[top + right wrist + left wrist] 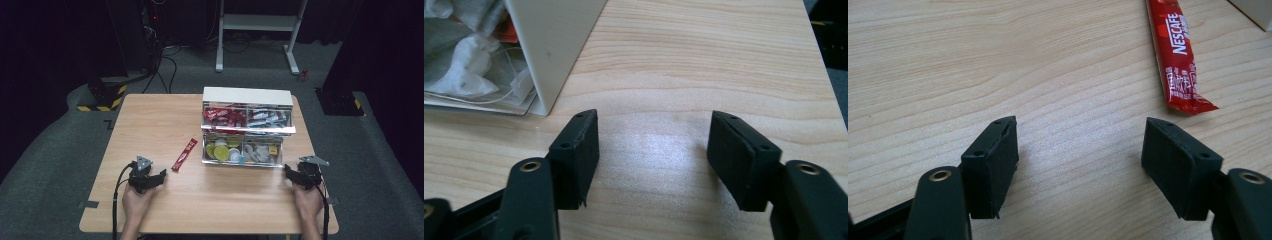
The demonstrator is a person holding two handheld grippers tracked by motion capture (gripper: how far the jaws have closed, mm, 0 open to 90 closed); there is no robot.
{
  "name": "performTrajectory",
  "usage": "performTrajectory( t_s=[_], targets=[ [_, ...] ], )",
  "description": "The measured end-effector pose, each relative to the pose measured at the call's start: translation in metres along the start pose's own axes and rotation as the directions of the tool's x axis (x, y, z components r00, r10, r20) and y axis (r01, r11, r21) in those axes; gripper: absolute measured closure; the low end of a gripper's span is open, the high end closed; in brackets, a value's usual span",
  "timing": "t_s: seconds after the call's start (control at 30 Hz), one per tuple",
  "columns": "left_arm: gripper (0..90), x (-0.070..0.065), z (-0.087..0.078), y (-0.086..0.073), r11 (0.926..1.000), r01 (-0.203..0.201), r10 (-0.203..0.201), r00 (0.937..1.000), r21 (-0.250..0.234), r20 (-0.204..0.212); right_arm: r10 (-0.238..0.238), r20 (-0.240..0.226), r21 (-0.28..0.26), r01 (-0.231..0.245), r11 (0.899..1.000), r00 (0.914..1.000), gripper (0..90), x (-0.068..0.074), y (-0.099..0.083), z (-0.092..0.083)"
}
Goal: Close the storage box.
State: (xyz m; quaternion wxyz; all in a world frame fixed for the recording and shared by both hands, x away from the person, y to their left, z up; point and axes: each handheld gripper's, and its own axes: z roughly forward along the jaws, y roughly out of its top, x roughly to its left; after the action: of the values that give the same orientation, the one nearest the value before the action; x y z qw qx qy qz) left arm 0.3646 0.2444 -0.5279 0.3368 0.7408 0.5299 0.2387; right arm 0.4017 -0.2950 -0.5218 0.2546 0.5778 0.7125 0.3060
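A red Nescafe stick sachet [184, 154] lies flat on the wooden table [150, 120], left of a white two-tier organiser box [247, 96]. My left gripper [161, 176] rests low on the table just below-left of the sachet, jaws open and empty. In the left gripper view the sachet [1178, 55] lies ahead and to the right of the open gripper [1080, 150]. My right gripper [288, 171] sits by the box's front right corner, open with nothing between the jaws. The right gripper view shows the gripper [654, 145] over bare wood beside the box's white corner wall [554, 40].
The box's upper tier holds red and grey sachets [227, 116]; the lower tray [240, 162] holds round capsules and white tea bags [464, 75]. A white desk frame [257, 22] and cables stand on the floor beyond the table.
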Motion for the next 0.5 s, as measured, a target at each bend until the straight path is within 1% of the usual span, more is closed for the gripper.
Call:
performTrajectory(
  t_s=[0.5],
  targets=[
    [30.6,0.0,0.0,0.0001,1.0,-0.002,0.002,1.0,0.001,0.004,-0.008,-0.007,0.002,0.008,1.0,0.9999,34.0,0.0,0.0,0.0002]
  ],
)
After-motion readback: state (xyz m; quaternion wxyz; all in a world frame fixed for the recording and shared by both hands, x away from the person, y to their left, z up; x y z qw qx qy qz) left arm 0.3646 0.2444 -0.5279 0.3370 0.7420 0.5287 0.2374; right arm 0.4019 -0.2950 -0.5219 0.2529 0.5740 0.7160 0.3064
